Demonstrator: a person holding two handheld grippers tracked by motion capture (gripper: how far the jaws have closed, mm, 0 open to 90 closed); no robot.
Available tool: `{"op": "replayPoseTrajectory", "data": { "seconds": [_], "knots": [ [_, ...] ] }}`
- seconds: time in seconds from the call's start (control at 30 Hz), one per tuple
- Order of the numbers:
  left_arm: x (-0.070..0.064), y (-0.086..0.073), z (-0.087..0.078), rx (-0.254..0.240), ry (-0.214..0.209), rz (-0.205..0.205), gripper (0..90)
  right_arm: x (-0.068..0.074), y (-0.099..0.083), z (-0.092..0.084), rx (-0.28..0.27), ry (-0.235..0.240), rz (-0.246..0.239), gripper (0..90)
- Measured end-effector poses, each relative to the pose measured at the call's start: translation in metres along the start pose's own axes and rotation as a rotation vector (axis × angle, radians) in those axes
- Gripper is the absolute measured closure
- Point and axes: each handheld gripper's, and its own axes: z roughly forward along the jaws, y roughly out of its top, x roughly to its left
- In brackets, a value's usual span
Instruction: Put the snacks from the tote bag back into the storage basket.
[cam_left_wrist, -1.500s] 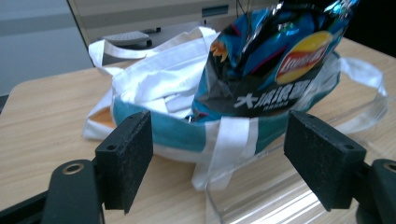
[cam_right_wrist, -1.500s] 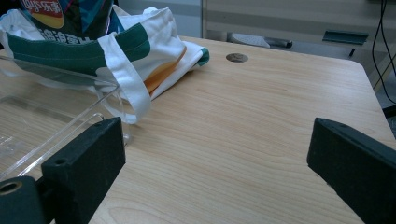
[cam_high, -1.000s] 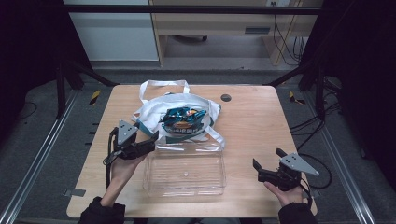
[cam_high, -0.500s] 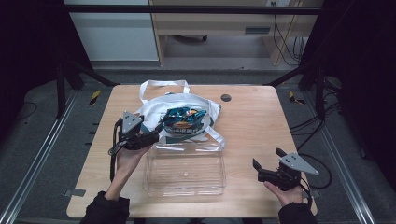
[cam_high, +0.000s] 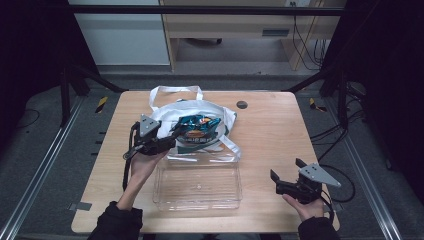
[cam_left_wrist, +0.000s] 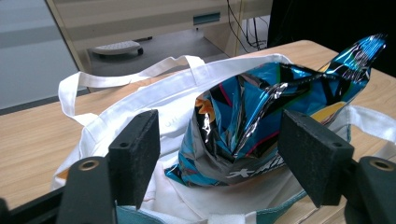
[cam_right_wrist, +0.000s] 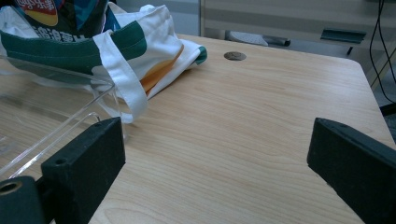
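Clearly the step in hand is taking the snack bag out of the white tote bag, and the left gripper is lined up for it: its jaws stand wide apart, one on either side of the crinkled foil pack, not yet touching it. To do this well, the person should probably ease the jaws further over the gathered neck of the pack, where the foil is pinched into folds, and close gently; the puffed body would likely slip or crush. Lifting straight out keeps the tote's cloth from dragging along.

The snack bag sits in the tote's mouth at about 12 o'clock from the clear plastic tray, near the middle of the wooden table. Its foil is glossy, blue with black and orange, sharply creased. The tote is soft, limp cotton with a green band and loose looped handles. The tray is rigid, transparent, shallow and rectangular. At 4 o'clock on the table, the right gripper hovers with jaws apart, holding nothing.
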Motion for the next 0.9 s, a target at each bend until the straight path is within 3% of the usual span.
{"op": "replayPoseTrajectory", "data": {
  "seconds": [0.13, 0.33, 0.47, 0.9],
  "knots": [
    [-0.001, -0.001, 0.005, 0.004, -0.012, -0.004, 32.7, 0.000, 0.000, 0.001, 0.001, 0.003, -0.003, 4.5],
    [-0.006, -0.005, 0.012, 0.028, -0.022, 0.031, 36.6, 0.001, 0.000, 0.001, 0.005, 0.010, -0.011, 4.6],
    [-0.005, -0.005, 0.014, 0.032, -0.030, 0.031, 38.9, 0.001, -0.001, 0.002, 0.011, 0.013, -0.010, 4.6],
    [-0.001, -0.003, 0.019, 0.014, -0.080, -0.005, 62.0, 0.001, -0.001, 0.002, 0.012, 0.012, -0.014, 4.5]
  ]
}}
